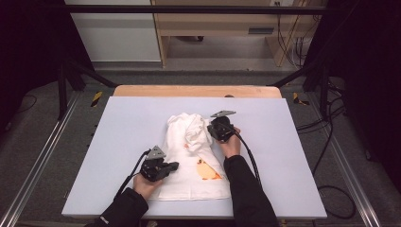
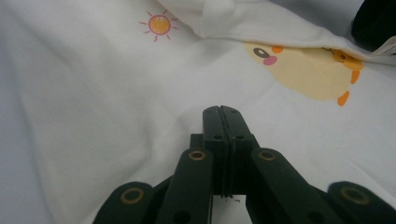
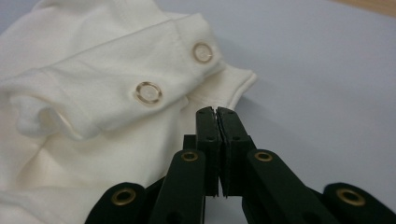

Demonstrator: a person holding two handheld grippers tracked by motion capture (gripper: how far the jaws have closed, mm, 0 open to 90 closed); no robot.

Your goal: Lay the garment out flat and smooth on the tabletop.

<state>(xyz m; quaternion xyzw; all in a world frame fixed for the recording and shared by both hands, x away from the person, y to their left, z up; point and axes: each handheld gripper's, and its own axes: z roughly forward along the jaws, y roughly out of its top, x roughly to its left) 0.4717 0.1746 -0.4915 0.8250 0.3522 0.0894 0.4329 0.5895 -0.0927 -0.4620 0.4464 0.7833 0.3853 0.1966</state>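
left tool [image 2: 222,112] closed, empty, over garment [image 1: 189,161] | right tool [image 3: 215,114] closed, empty, at snap placket [image 3: 149,93]

A big, flat, pale blue-grey surface [image 1: 118,142] fills the middle of the high view, and a strip of light wood shows along its far edge at the top. One thing lies right on it: a small white piece of baby clothing [image 1: 189,161], a little below the middle of the frame. Its lower part is spread flat and shows a yellow chick [image 1: 207,170] picture, and its upper part is bunched up in folds.
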